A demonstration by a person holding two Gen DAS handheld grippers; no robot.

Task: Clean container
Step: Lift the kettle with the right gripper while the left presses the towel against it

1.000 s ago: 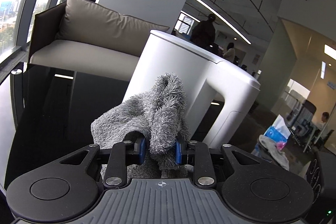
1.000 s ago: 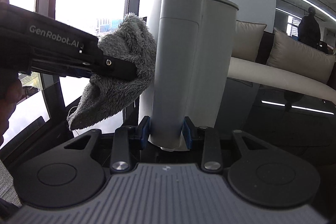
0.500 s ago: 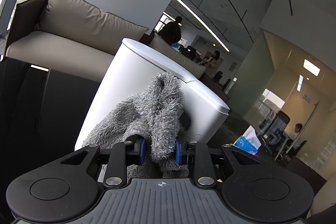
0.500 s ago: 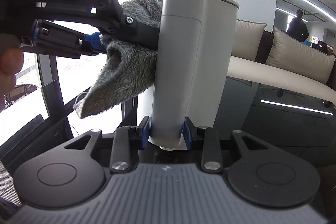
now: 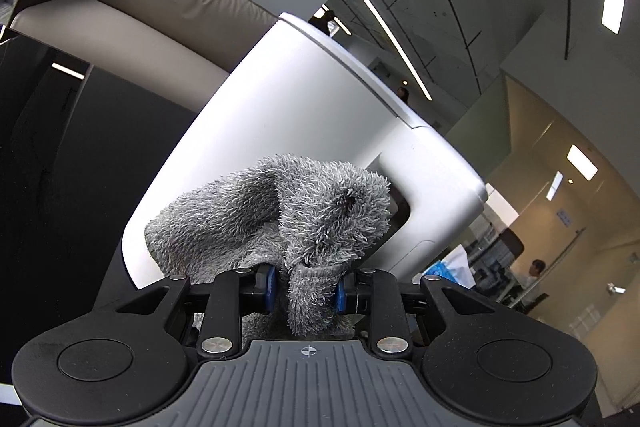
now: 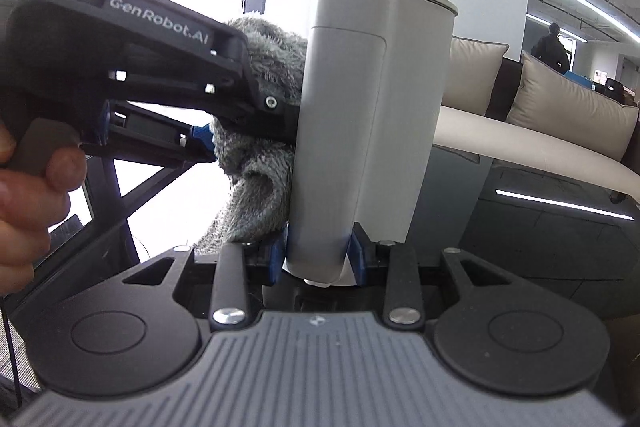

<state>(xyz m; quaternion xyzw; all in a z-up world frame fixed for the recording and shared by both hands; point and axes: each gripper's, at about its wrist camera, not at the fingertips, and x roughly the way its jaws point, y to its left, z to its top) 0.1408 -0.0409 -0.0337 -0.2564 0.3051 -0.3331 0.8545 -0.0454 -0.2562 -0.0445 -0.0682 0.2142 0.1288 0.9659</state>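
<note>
The white container (image 5: 304, 131) is the largest thing in play, a tall jug-like vessel with a flat lid and a hollow handle on one side. In the right wrist view it stands upright with its long axis vertical; in the left wrist view it leans to the right, which may owe as much to the tilt of that camera as to the container itself. It is held over the dark glossy table (image 6: 540, 227); whether its base touches the table cannot be told.

The handle (image 6: 336, 147) runs parallel to the body, and the right claw (image 6: 320, 259) is clamped on its lower end, blue pads on either side. So the container rises straight ahead of the right claw along its fingers.

The grey fluffy cloth (image 5: 280, 219) is bunched between the jaws of the left claw (image 5: 305, 293), which is closed on it. Seen from the right wrist, the left claw comes in from the left, held by a hand (image 6: 28, 195), and presses the cloth (image 6: 264, 131) against the side of the handle, near its middle.

The relation that matters: the surface to wipe lies directly in front of the left claw and touching the cloth, and it runs vertically. The next stroke would likely follow that axis, up or down the handle and wall, while the right claw steadies the container.
</note>
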